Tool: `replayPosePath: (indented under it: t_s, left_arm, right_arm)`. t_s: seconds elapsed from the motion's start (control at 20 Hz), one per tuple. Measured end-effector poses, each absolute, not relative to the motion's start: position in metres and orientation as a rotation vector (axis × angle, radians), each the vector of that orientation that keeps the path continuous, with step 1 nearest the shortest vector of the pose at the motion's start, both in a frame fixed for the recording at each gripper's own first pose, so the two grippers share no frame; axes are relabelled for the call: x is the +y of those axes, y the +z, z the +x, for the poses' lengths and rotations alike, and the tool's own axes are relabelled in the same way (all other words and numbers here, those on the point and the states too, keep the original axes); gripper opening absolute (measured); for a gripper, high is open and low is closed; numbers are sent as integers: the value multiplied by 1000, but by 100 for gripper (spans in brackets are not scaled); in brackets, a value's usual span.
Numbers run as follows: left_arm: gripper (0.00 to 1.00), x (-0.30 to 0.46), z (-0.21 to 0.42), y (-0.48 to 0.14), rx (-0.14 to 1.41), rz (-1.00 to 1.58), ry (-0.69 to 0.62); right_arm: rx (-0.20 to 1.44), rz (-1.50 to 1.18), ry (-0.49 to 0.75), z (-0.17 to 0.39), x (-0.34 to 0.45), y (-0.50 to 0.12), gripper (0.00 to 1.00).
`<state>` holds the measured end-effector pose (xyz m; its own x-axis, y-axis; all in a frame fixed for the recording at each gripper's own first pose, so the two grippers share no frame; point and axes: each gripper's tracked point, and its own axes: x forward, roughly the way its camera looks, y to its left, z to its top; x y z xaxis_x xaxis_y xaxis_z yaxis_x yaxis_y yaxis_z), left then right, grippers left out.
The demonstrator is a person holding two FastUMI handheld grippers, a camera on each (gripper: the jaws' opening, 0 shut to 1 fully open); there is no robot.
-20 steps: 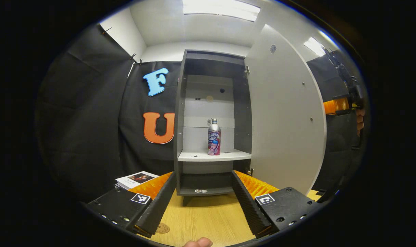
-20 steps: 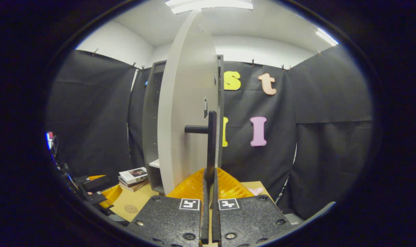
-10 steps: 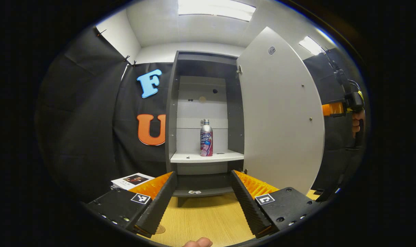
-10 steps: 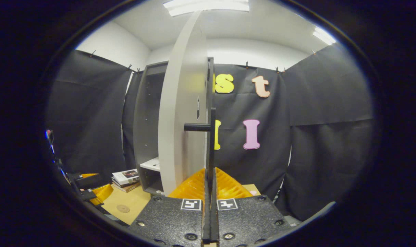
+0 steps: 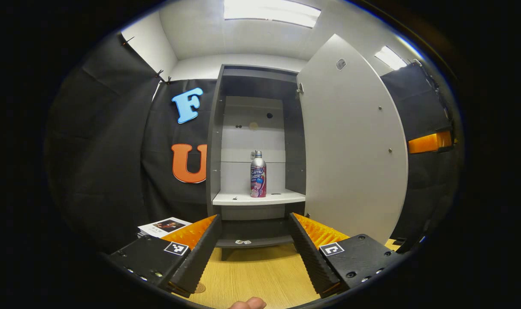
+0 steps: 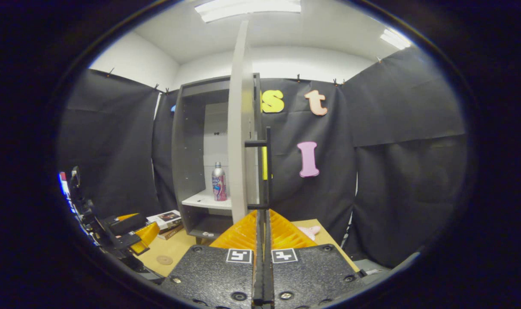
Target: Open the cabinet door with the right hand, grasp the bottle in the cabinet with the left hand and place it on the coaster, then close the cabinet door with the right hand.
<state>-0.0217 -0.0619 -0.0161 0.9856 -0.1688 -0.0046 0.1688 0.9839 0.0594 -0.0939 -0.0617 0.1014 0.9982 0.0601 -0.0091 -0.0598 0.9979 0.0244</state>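
Two grippers are at work in a booth walled with black cloth. We begin with the largest thing, the tall grey cabinet (image 5: 256, 141) standing on a wooden table (image 5: 260, 274), its pale door (image 5: 350, 141) swung wide open to our right. Our right gripper (image 6: 262, 257) has its fingers pressed together with no gap we can see, just below the door's dark bar handle (image 6: 267, 167); we cannot tell whether they pinch the handle's lower end. Our left gripper (image 5: 255, 244) is the nearer one to the target, and its jaws stand wide apart, holding nothing. Straight ahead of that gap and above it, the bottle (image 5: 258, 174) stands upright on the white middle shelf (image 5: 260, 197), its long axis vertical, well apart from the fingertips. We judge the coming move to be a forward and upward reach into the cabinet. A stack of books (image 5: 162, 226) lies left of the cabinet. The small round coaster (image 6: 164, 260) sits on the table, near the left gripper.
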Motion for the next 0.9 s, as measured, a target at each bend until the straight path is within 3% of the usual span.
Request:
replayPosePath:
  t_s: [0.25,0.6,0.8,0.9]
  left_arm:
    - [95,-61,-19,-12,-14,58,-177]
    - [95,-52,-2,-11,-10,42,-172]
    - [95,-39,16,-1,-33,64,-147]
    - [95,-39,27,1,-32,73,-150]
  right_arm:
    - [39,27,137,-104,-22,84,4]
    - [20,-12,192,-62,34,44,7]
    - [33,-11,212,-43,52,29,46]
    - [44,6,216,-35,54,22,61]
